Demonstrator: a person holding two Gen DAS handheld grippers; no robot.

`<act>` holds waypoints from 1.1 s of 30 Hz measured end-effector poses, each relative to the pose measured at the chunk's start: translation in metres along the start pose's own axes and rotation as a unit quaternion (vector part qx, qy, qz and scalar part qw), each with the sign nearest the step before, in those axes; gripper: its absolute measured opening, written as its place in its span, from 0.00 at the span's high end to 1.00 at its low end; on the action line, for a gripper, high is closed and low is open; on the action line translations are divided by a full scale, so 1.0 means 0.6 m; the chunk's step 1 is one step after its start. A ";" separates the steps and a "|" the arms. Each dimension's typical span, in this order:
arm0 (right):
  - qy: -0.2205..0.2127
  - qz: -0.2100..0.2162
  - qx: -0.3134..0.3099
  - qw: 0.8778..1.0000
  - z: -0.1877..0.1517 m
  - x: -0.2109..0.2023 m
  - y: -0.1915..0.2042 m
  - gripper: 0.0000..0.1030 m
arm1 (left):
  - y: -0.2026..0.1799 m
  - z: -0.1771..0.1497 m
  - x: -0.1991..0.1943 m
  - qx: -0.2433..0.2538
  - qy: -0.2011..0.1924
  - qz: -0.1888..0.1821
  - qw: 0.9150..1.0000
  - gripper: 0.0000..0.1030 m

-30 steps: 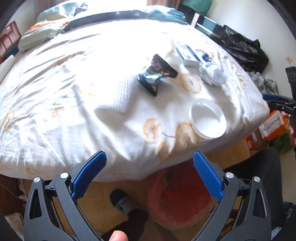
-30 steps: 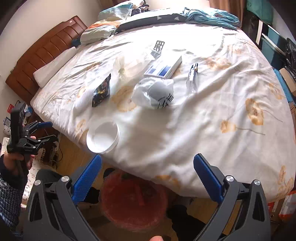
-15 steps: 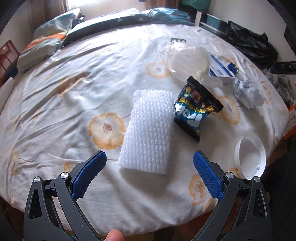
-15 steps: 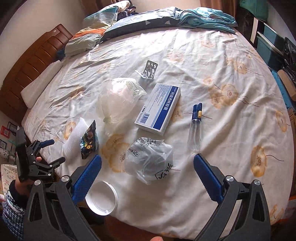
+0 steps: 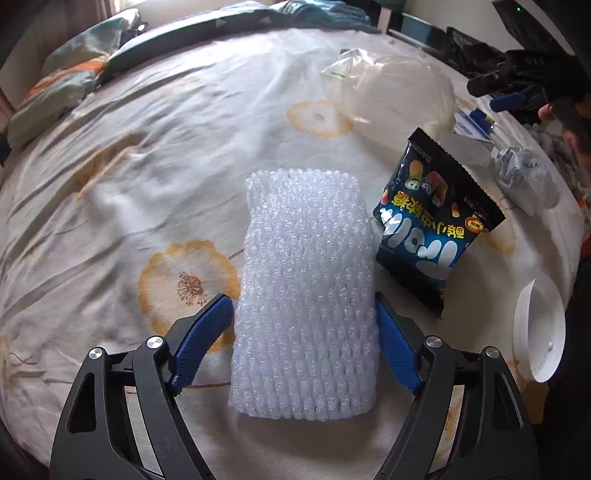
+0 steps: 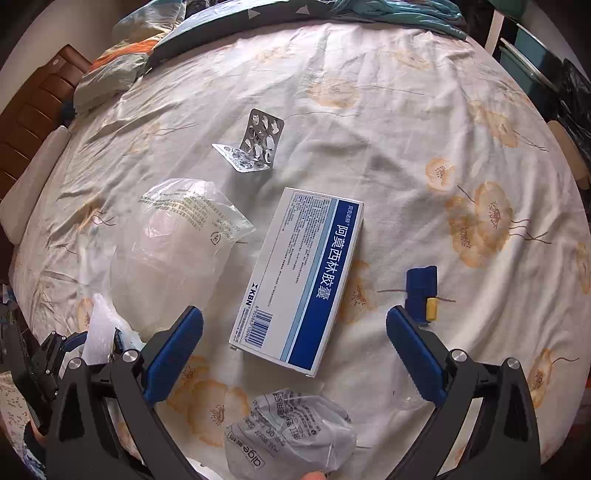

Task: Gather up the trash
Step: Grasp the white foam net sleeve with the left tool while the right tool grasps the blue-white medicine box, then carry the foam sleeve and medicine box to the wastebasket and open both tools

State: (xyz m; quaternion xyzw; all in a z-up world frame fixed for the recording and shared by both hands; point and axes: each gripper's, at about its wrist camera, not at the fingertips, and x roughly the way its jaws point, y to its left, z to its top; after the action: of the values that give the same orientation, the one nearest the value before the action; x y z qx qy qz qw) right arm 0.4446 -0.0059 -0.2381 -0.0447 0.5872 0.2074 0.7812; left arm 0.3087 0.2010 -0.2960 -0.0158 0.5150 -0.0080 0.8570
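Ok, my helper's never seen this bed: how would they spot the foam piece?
On the floral bedsheet, near its front edge, lies a white rectangular foam-mesh sleeve, between the left gripper's blue fingers. Unlike the dark glossy snack packet beside it, it is bumpy, netted and unprinted.

A wide bed [image 6: 406, 110] under a cream flower-print cover fills the room, with a brown padded headboard [image 6: 22, 122] at its left, rumpled pillows [image 5: 59, 92] and teal bedding [image 6: 388, 14] heaped along its far edge.

Bubbly white foam sleeve [image 5: 304, 295], glossy snack packet [image 5: 434, 225], matt, probably cotton bedsheet [image 5: 147, 147]
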 end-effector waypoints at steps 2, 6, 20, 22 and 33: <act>0.010 -0.008 -0.002 1.000 0.006 0.021 0.006 0.05 | 0.002 0.002 -0.001 -0.001 -0.006 -0.005 1.000 0.40; 0.025 -0.017 0.003 1.000 0.017 0.057 0.014 0.05 | 0.009 0.004 -0.008 -0.013 -0.012 -0.012 1.000 0.74; 0.026 -0.056 -0.007 0.998 0.024 0.081 -0.003 0.29 | -0.001 -0.023 -0.122 -0.065 -0.077 -0.059 0.993 0.75; 0.010 -0.052 -0.007 0.999 0.024 0.059 -0.004 0.29 | -0.005 -0.029 -0.139 -0.072 -0.084 -0.066 0.992 0.75; -0.120 0.030 -0.053 0.991 -0.038 -0.168 0.014 0.29 | -0.042 -0.071 -0.255 -0.090 -0.121 -0.097 0.984 0.75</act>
State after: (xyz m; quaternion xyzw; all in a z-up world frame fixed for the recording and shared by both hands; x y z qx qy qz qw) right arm 0.3984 -0.0326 -0.1489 -0.0434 0.4784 0.2659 0.8358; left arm 0.1995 0.1799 -0.1800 -0.1437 0.4022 -0.0428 0.9032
